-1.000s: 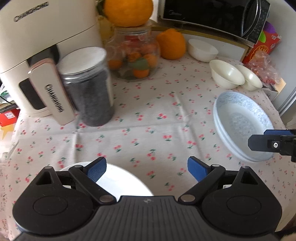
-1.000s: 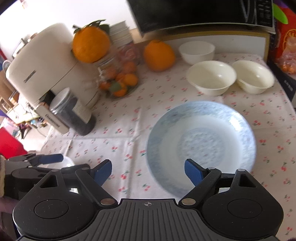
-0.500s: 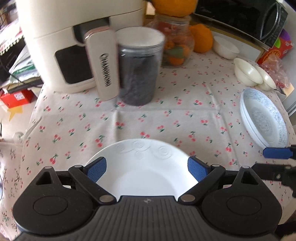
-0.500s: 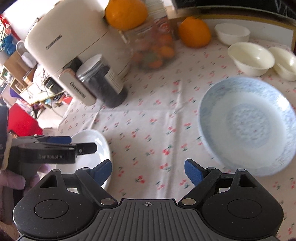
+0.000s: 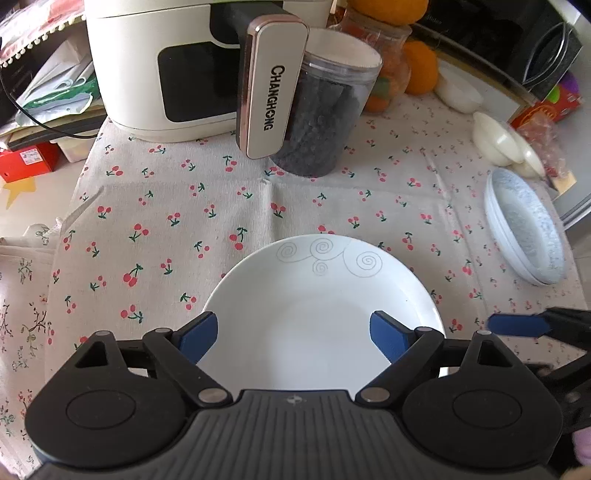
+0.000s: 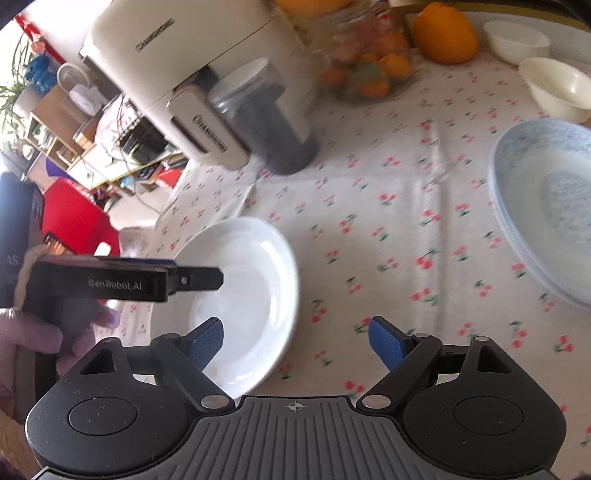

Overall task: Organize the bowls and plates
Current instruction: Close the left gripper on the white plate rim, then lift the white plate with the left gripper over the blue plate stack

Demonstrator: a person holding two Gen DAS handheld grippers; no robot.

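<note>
A white plate with swirl marks (image 5: 314,295) lies on the cherry-print tablecloth near the front edge; it also shows in the right wrist view (image 6: 251,280). My left gripper (image 5: 295,338) is open, its blue pads straddling the plate's near part just above it. My right gripper (image 6: 295,338) is open and empty, hovering right of that plate. A stack of blue-patterned plates (image 5: 524,229) sits at the right (image 6: 546,206). Cream bowls (image 5: 498,142) stand behind it (image 6: 557,88), and a white bowl (image 5: 458,94) stands farther back.
A white air fryer (image 5: 192,62) and a dark-filled jar (image 5: 325,114) stand at the back left. A glass jar of fruit (image 6: 365,66) and an orange (image 6: 445,35) stand behind. A microwave (image 5: 517,40) is at the back right. The table's left edge drops off (image 5: 62,221).
Both grippers have swung left and back. The white plate has come fully into view between my left pads. The blue plates have slid to the right of both views.
</note>
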